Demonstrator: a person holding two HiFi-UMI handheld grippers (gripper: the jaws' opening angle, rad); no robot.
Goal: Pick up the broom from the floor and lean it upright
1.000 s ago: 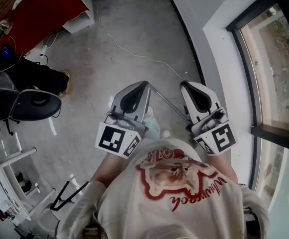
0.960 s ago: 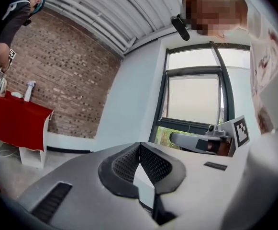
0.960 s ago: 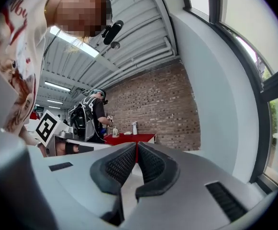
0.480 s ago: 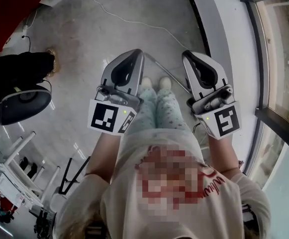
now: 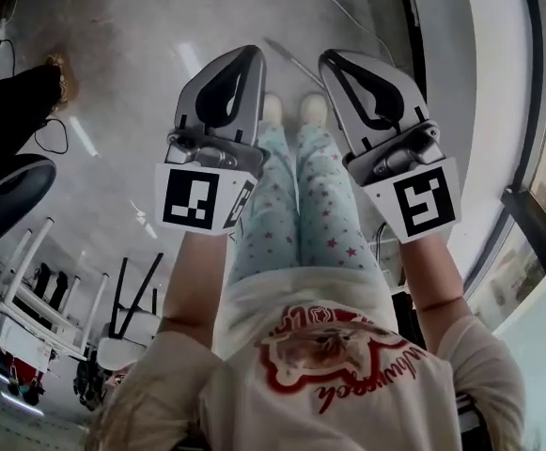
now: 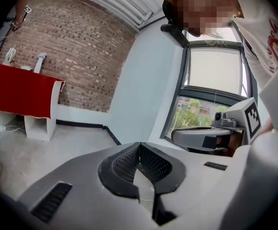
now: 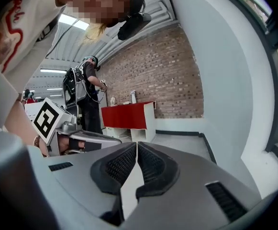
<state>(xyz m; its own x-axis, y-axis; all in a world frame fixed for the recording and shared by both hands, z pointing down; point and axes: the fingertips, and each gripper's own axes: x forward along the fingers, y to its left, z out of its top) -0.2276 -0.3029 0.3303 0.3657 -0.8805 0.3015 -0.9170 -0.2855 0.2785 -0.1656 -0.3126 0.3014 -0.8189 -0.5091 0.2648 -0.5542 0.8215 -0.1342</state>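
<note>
left tool (image 5: 246, 54): jaws shut, nothing between them. right tool (image 5: 332, 59): the same, shut and empty. the two are side by side, above the legs. broom: thin grey handle (image 5: 289, 57) flat on the floor (image 5: 141, 83), just beyond the shoes (image 5: 273, 109). long axis diagonal, near end vanishing behind the right tool. brush end not seen. right tool judged nearer.

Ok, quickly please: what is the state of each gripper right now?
Left gripper: closed, holding nothing.
Right gripper: closed, holding nothing.
</note>
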